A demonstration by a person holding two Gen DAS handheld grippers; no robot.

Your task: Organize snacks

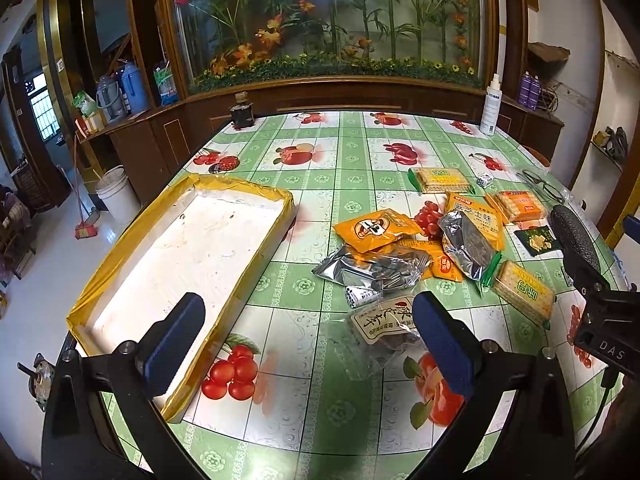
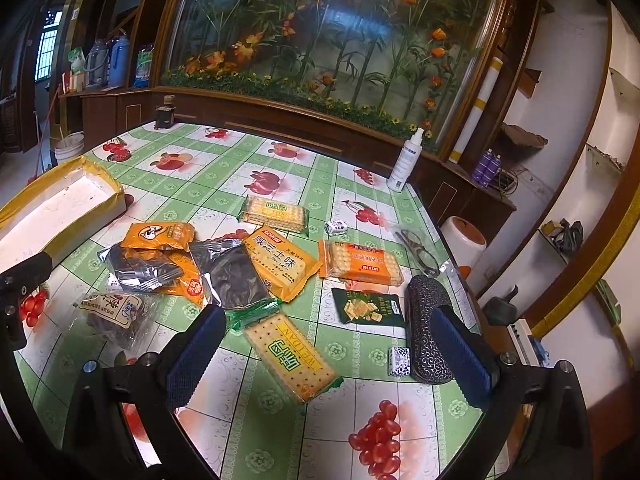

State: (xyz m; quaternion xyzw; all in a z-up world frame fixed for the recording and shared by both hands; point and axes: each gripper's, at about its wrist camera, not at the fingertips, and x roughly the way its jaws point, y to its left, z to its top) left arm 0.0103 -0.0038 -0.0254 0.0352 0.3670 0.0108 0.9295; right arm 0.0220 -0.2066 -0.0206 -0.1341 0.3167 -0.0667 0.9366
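While both grippers are hovering with jaws spread wide and holding nothing, the left gripper (image 1: 308, 340) is straddling the near right edge of the tray (image 1: 256, 192), and the right gripper (image 2: 328, 348) is framing a cracker pack (image 2: 292, 360). Snack packets (image 2: 208, 264) are lying heaped right of the tray, bare tablecloth (image 2: 224, 168) stretching beyond.

The cracker pack (image 2: 294, 360) nearest the right camera reads "WEIDAN" beside large green characters. The orange biscuit packet (image 2: 280, 265) carries the characters 咸芝士味. In the left view, "DAS" is printed in white on the black tool body (image 1: 610, 350) at the right edge.
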